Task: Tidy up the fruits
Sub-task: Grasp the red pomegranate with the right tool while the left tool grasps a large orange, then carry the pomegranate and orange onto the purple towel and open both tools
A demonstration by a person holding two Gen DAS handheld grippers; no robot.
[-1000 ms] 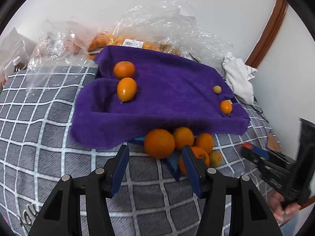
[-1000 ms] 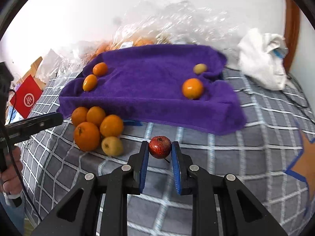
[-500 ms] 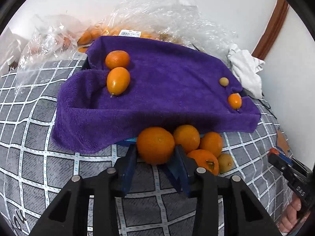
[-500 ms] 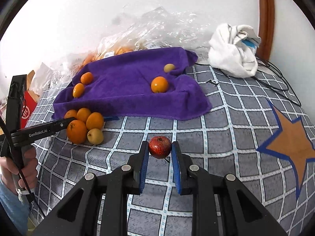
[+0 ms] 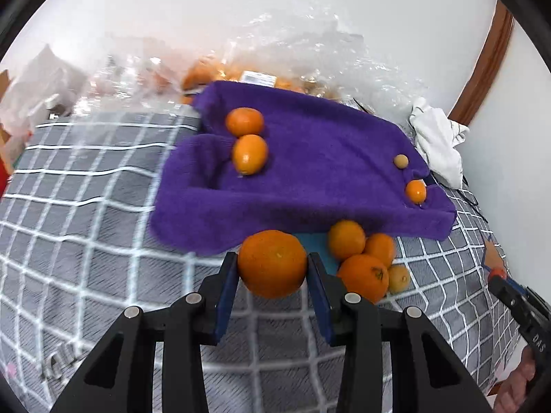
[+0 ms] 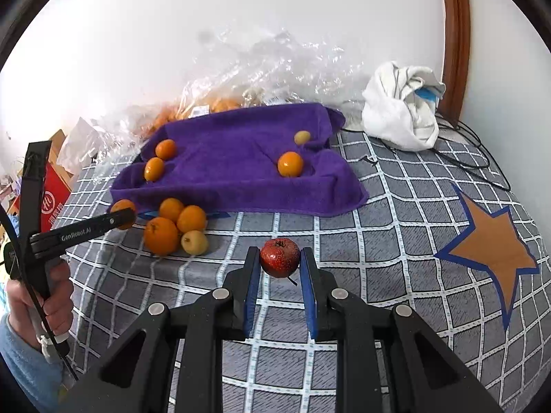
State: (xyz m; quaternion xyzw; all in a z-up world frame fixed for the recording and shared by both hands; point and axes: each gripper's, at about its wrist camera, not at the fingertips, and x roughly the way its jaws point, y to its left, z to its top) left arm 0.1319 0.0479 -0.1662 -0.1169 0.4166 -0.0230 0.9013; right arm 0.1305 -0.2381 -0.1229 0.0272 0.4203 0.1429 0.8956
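My left gripper (image 5: 272, 268) is shut on a large orange (image 5: 272, 263), held just in front of the purple towel (image 5: 310, 172). My right gripper (image 6: 279, 263) is shut on a small red fruit (image 6: 279, 257), held above the checked cover, well in front of the towel (image 6: 237, 158). A pile of oranges (image 5: 365, 261) with one small yellow fruit (image 6: 194, 242) lies at the towel's front edge. On the towel lie two oranges (image 5: 248, 137) at the left, and a small orange (image 5: 415, 191) and a small tan fruit (image 5: 401, 161) at the right.
Clear plastic bags with more oranges (image 5: 224, 75) lie behind the towel against the wall. A white cloth bundle (image 6: 403, 113) and cables sit at the back right. A red box (image 6: 51, 199) stands at the left edge. The grey checked cover (image 6: 396, 241) has a star patch (image 6: 489, 241).
My left gripper moved forward and closed on the large orange, lifting it off the pile. My right gripper pulled back from the towel, still holding the red fruit.
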